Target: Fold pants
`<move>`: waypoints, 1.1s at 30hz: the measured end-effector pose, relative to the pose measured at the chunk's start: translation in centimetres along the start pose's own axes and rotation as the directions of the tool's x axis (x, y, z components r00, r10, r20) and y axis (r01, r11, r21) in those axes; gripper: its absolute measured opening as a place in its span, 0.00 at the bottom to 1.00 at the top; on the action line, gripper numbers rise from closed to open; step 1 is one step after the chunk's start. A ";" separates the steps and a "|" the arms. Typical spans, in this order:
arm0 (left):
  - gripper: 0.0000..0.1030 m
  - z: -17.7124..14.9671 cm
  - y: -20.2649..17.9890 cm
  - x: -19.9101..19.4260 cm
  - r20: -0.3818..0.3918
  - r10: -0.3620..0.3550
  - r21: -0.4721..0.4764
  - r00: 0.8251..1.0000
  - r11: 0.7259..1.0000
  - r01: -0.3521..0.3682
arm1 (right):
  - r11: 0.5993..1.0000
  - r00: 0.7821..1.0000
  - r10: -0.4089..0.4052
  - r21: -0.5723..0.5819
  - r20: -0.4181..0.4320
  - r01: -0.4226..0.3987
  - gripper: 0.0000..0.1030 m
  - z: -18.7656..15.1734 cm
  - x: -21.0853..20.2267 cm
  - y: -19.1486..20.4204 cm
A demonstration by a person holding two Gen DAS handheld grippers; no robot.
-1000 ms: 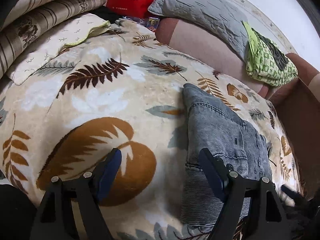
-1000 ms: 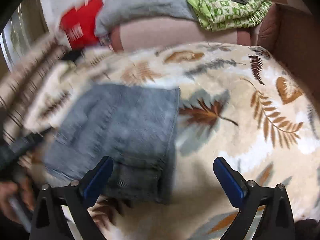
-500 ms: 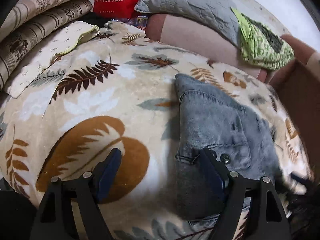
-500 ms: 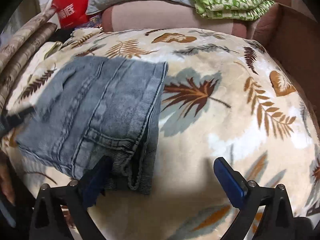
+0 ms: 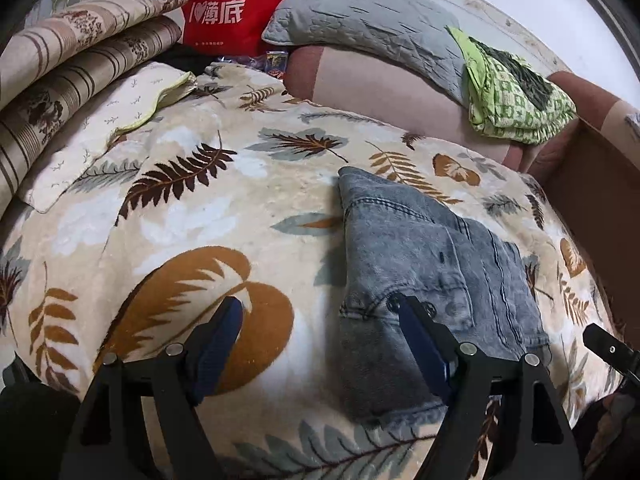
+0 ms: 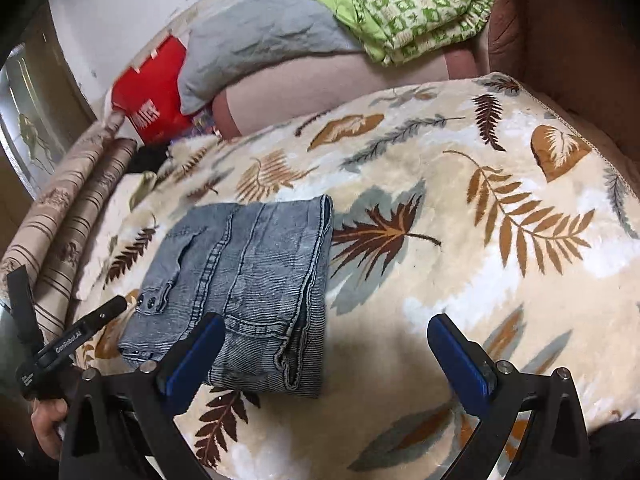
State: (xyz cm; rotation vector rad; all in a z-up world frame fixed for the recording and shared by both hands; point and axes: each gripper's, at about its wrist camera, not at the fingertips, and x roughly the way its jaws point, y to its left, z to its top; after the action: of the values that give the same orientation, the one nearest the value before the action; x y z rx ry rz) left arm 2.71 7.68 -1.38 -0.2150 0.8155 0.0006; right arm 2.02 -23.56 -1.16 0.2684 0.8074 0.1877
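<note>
While folded, pants (image 6: 248,280) lying flat, lengthwise front-to-back

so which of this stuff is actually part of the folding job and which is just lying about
Part of the job:
- folded jeans
- leaf-print blanket they lie on

Just lying about:
- red bag
- grey pillow
- green patterned cloth
- striped cushions

The folded jeans (image 6: 248,280) lie flat on the blanket (image 6: 440,280), which covers the couch seat. Behind the blanket runs the backrest (image 5: 380,92), with a pillow (image 5: 360,16) on top of it, a folded quilt (image 5: 516,92) to the pillow's right and a bag (image 5: 232,8) to its left. Left of the bag two rolled cushions (image 5: 80,64) lie side by side, with a flat pillow (image 5: 108,128) before them on the blanket's edge.
</note>
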 end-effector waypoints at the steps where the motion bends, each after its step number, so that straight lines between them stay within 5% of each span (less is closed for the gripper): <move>1: 0.79 0.0 -0.2 0.0 -0.014 -0.003 0.003 1.000 1.000 0.003 | 1.000 1.000 0.007 0.011 -0.010 -0.007 0.99 -0.2 0.3 -0.3; 3: 0.79 0.0 -0.5 -0.3 -0.024 -0.016 0.009 1.000 1.000 0.016 | 0.998 0.998 0.038 0.055 -0.051 -0.035 0.99 -0.3 1.0 -1.1; 9: 0.79 0.1 -1.1 -0.9 -0.039 -0.043 0.018 0.998 0.999 0.044 | 0.988 0.995 0.098 0.116 0.021 -0.100 0.99 0.1 0.0 -2.3; 17: 0.79 1.1 -1.3 0.1 -0.104 -0.087 0.004 0.991 0.996 0.088 | 0.972 0.987 0.162 0.171 0.005 -0.160 0.99 0.6 0.2 -3.1; 21: 0.79 2.7 -1.6 2.8 -0.191 -0.125 -0.025 0.974 0.992 0.123 | 0.942 0.958 0.275 0.226 -0.086 -0.250 0.99 2.1 2.4 -2.9; 24: 0.79 3.9 -1.5 4.9 -0.251 -0.184 -0.089 0.950 0.982 0.167 | 0.905 0.913 0.373 0.280 -0.163 -0.320 0.97 4.8 5.7 -2.6; 27: 0.79 4.3 -1.5 6.5 -0.298 -0.212 -0.135 0.931 0.975 0.179 | 0.889 0.883 0.396 0.345 -0.251 -0.301 0.88 6.1 9.2 -2.9; 33: 0.79 4.6 -1.3 7.1 -0.285 -0.200 -0.127 0.937 0.977 0.170 | 0.905 0.872 0.362 0.348 -0.329 -0.244 0.87 5.8 11.7 -2.0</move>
State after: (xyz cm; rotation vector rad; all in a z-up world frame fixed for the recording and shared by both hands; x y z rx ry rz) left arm 10.98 6.75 -3.21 -0.3935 1.0940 -0.1726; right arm 14.32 -23.33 -6.01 0.6629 1.1890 0.4312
